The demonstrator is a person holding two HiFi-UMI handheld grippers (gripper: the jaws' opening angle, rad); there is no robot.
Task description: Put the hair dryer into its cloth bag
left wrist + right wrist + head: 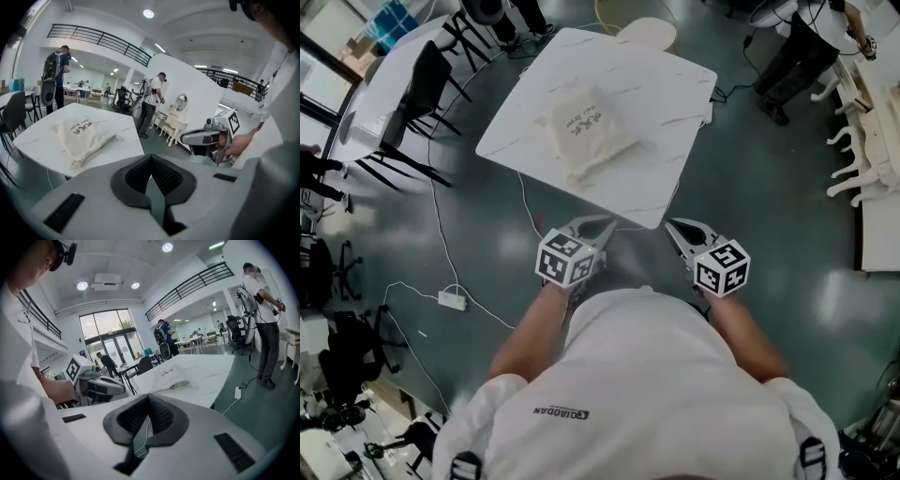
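The cloth bag (589,131) lay flat on the white counter (661,98), about midway across it and somewhat nearer the edge that faced the person, with its printed side up. It bulged as if filled, so the hair dryer was perhaps inside, though nothing of it showed. Both claws hung off the counter, just beyond its near corner and close to the person's chest. The left claw (602,225) had its jaws pressed together with nothing between them, and the right claw (677,228) was likewise closed and empty. Their tips pointed toward the counter's near corner, well apart from the bag. A power strip (452,300) lay on the floor beyond the counter's left edge.
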